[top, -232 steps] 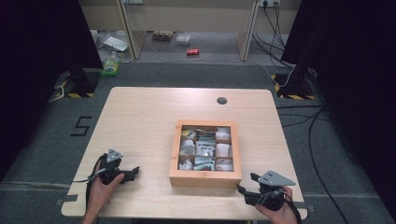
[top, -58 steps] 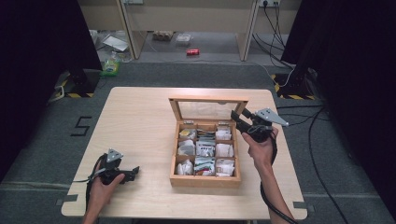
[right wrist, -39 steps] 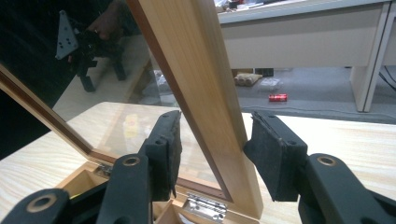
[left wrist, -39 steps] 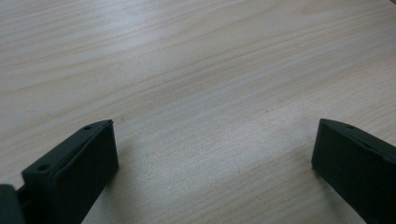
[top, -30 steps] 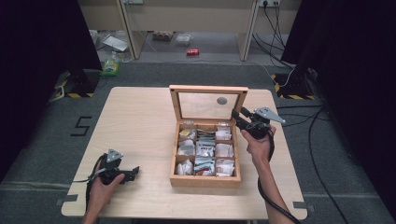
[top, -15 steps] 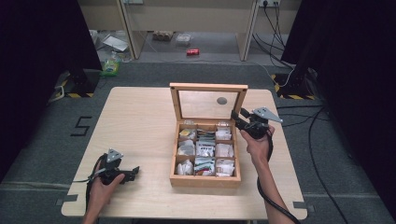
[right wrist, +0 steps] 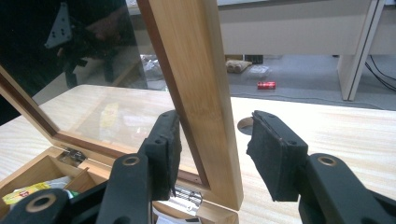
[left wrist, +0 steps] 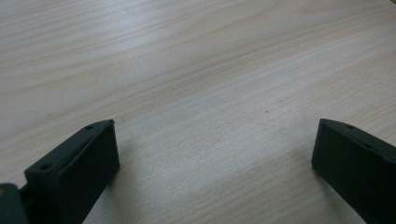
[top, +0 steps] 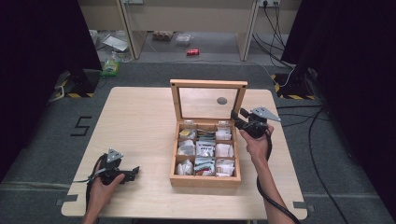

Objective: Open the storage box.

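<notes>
Lid (right wrist: 205, 93) of tea box (top: 205, 179) between parted right tool (right wrist: 212, 154) jaws, contact unclear, left tool (left wrist: 212, 154) wide apart.

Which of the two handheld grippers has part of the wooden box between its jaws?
The right gripper: its jaws straddle the side frame of the glass-paned wooden lid. The left gripper rests over bare table.

Box (top: 205, 179): smooth pale wood. Lid (right wrist: 205, 93) above it: wood frame, glossy glass pane. Table (left wrist: 196, 70) under the box: matt wood grain. Gripper pads (right wrist: 268, 154): rough black foam.
</notes>
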Available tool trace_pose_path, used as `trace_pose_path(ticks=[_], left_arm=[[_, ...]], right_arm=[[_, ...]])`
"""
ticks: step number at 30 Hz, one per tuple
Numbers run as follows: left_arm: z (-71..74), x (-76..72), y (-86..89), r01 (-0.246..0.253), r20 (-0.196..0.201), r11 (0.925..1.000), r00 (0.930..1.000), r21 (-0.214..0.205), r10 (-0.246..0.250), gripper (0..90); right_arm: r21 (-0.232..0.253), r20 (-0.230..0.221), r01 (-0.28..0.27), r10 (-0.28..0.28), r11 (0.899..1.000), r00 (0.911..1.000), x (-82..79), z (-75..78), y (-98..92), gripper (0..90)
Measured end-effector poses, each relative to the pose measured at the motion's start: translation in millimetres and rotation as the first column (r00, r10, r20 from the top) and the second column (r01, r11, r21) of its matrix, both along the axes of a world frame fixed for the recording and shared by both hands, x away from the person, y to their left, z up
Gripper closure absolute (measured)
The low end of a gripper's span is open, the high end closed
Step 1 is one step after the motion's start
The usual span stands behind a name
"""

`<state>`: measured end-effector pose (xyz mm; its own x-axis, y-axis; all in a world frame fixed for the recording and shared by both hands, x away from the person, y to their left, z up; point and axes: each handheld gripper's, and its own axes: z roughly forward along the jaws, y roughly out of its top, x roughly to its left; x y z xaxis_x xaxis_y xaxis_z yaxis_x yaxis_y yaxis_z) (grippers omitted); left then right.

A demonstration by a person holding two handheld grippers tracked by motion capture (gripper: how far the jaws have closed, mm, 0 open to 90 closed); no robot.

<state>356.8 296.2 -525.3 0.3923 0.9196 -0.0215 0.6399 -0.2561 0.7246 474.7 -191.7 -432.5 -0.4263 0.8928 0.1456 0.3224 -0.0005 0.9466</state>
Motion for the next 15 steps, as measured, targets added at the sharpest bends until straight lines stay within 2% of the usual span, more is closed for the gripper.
trace_pose_path(ticks=[6,11,15], left_arm=[[0.0,0.0,0.0,-0.001,0.000,1.0000,1.0000,0.000,0.001,0.0],[-0.1,0.0,-0.1,-0.002,0.001,1.0000,1.0000,0.000,0.002,0.0],[0.0,0.0,0.0,-0.001,0.001,1.0000,1.0000,0.000,0.001,0.0]], right_arm=[[0.005,-0.024,0.020,-0.020,1.000,0.9995,5.2,-7.0,2.4,54.4],[-0.020,-0.053,0.031,-0.032,0.999,0.9981,7.3,-13.9,1.3,55.0],[-0.022,-0.062,0.061,-0.063,0.998,0.9961,10.0,-18.9,-5.9,55.3]])
